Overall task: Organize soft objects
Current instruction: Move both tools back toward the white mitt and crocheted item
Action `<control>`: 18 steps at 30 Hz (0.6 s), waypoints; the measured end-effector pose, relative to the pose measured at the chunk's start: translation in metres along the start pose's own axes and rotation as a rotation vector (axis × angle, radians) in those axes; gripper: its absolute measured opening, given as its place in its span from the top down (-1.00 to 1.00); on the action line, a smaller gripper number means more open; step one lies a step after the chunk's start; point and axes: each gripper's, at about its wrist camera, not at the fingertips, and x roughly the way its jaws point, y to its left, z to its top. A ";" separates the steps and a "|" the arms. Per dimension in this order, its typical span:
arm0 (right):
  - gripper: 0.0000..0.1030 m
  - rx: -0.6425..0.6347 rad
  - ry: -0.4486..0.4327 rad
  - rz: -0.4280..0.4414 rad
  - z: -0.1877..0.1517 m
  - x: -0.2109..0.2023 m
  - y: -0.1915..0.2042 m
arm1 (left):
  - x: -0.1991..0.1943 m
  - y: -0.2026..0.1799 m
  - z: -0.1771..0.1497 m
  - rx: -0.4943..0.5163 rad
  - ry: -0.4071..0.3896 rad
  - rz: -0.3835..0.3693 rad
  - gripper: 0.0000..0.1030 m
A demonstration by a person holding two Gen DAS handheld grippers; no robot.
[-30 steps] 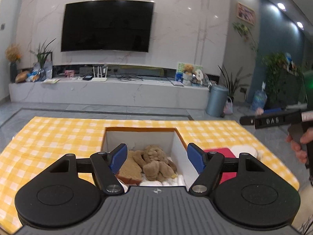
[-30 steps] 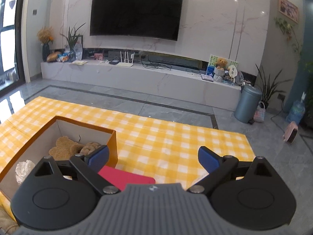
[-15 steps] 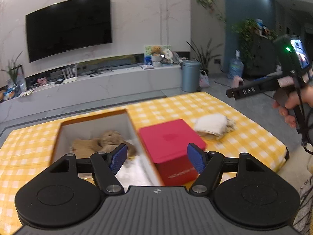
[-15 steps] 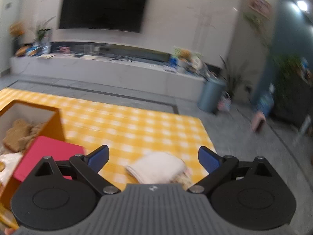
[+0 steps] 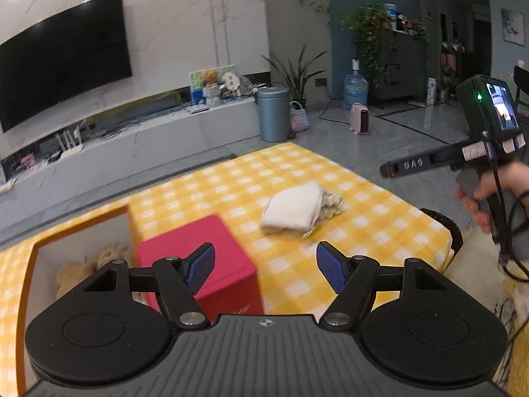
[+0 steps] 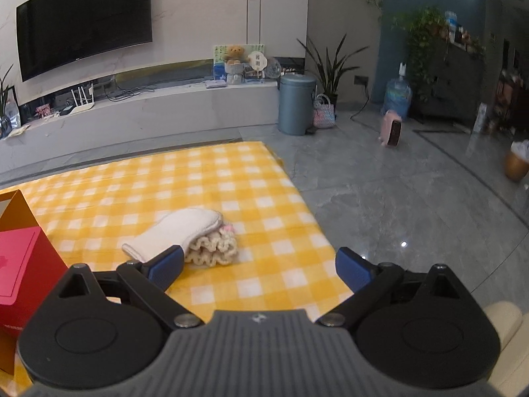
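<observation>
A folded white cloth [image 5: 294, 206] [image 6: 178, 230] lies on the yellow checked tablecloth [image 5: 363, 218] [image 6: 165, 182], with a cream knitted piece [image 6: 215, 246] tucked against its near side. My left gripper [image 5: 266, 264] hangs open and empty above the cloth's near side, short of the white cloth. My right gripper [image 6: 258, 266] is open too, with the knitted piece just beyond its left fingertip [image 6: 165, 266]. An orange box [image 5: 79, 231] at the left holds brown plush toys [image 5: 96, 261].
A red box [image 5: 201, 261] [image 6: 20, 264] stands next to the orange box. The table's right edge [image 6: 307, 211] drops to grey floor. A hand [image 5: 489, 195] holds the right gripper's handle at the right of the left wrist view. A TV bench runs along the far wall.
Both views have swung right, away from the orange box with the plush toys and toward the white cloth near the table's right edge. Both grippers have stayed open.
</observation>
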 end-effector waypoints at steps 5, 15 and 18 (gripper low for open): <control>-0.87 0.026 0.026 0.007 -0.003 0.010 -0.013 | 0.030 -0.023 0.010 0.061 -0.021 0.013 -0.64; -0.88 0.111 0.048 -0.073 -0.005 0.017 -0.051 | 0.122 -0.087 0.014 0.360 0.099 0.112 -0.64; -0.88 0.163 0.063 -0.061 -0.006 0.020 -0.059 | 0.154 -0.098 0.019 0.374 0.157 0.097 -0.64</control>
